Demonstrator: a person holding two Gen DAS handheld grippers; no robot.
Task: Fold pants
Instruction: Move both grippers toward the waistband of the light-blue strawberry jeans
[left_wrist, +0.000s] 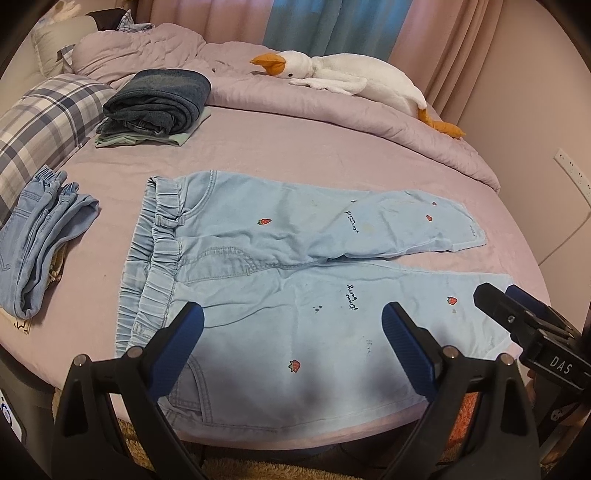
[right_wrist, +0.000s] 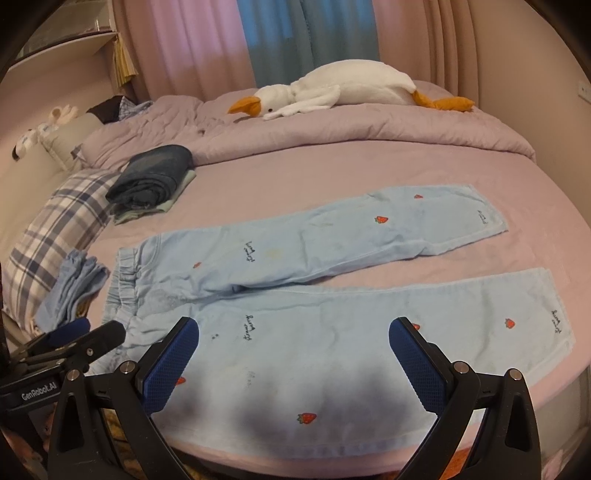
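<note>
Left wrist view: light blue pants (left_wrist: 295, 266) are seen spread flat on the lilac sheet of a bed (left_wrist: 303, 147), the gathered elastic waistband lying to the left and both legs stretched out to the right, parted slightly at the cuffs. Small red strawberries and dark stitched lettering are scattered over the fabric, and a few faint stains are visible on the legs. The near leg runs along the bed's front edge.

The left gripper (left_wrist: 291, 330) is held low over that near leg, by the hip, its blue-padded fingers spread wide with nothing between them. The right gripper (right_wrist: 293, 341) is held likewise over the lower part of the same leg, its pads parted and empty; whether either touches the cloth cannot be told. In each view the other gripper is caught at the frame's edge.

Beyond the pants, a folded pile of dark jeans (left_wrist: 159, 101) is set on pale green cloth, a folded light denim garment (left_wrist: 40, 236) lies beside a plaid pillow (left_wrist: 44, 122), and a white goose toy (left_wrist: 351, 79) is stretched along the rumpled quilt.
</note>
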